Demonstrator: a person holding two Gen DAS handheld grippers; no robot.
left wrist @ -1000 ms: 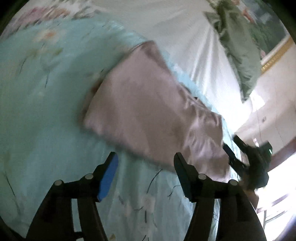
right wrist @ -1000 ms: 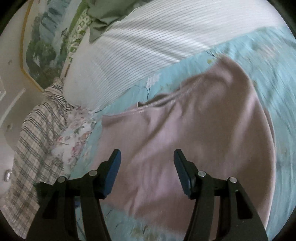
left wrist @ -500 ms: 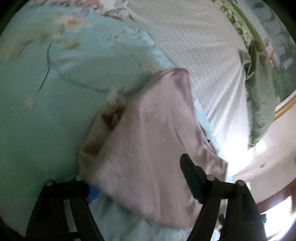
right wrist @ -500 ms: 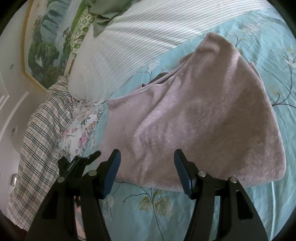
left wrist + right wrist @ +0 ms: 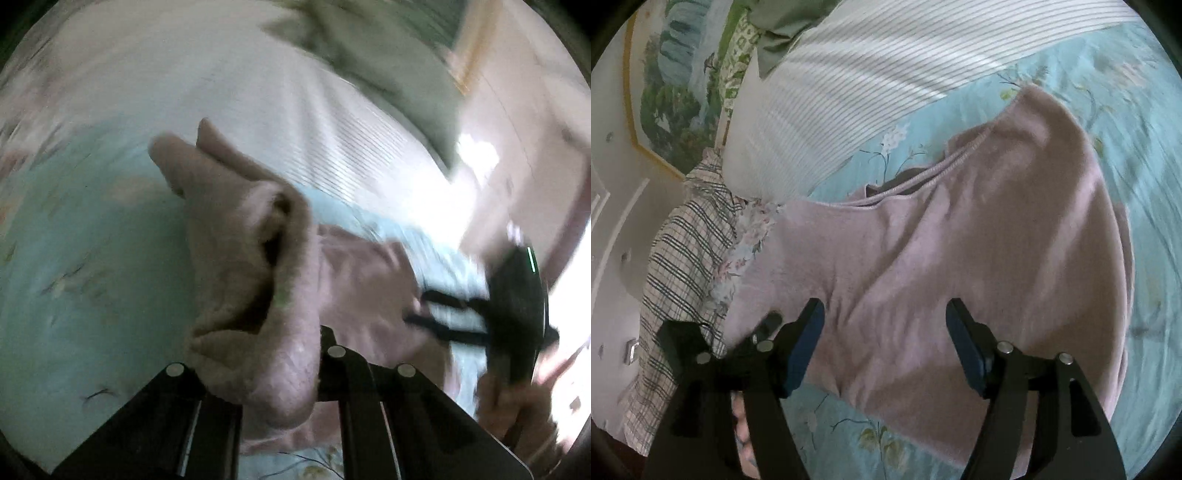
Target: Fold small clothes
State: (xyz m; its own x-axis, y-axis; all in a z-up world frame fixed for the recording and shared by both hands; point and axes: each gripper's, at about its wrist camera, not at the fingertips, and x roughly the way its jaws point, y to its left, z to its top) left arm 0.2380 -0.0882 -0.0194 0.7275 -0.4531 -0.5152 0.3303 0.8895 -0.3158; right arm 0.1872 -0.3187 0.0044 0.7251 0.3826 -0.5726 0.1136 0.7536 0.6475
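Two grippers on one mauve fleecy top (image 5: pixel 960 258) lying on turquoise floral bedsheet (image 5: pixel 1108 110). Left gripper (image 5: pixel 258 354) clenched on a bunched fold of the top, lifted off the sheet, view blurred. Right gripper (image 5: pixel 884 332) spread wide, grasping nothing, hovering over the top's lower edge. Striped white pillow (image 5: pixel 868 74) behind, checked cloth (image 5: pixel 676 258) at left

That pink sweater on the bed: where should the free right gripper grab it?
Probably the near hem of the sweater, coming in low from the front. That edge lies flat on the bedspread, just ahead of the open right gripper.
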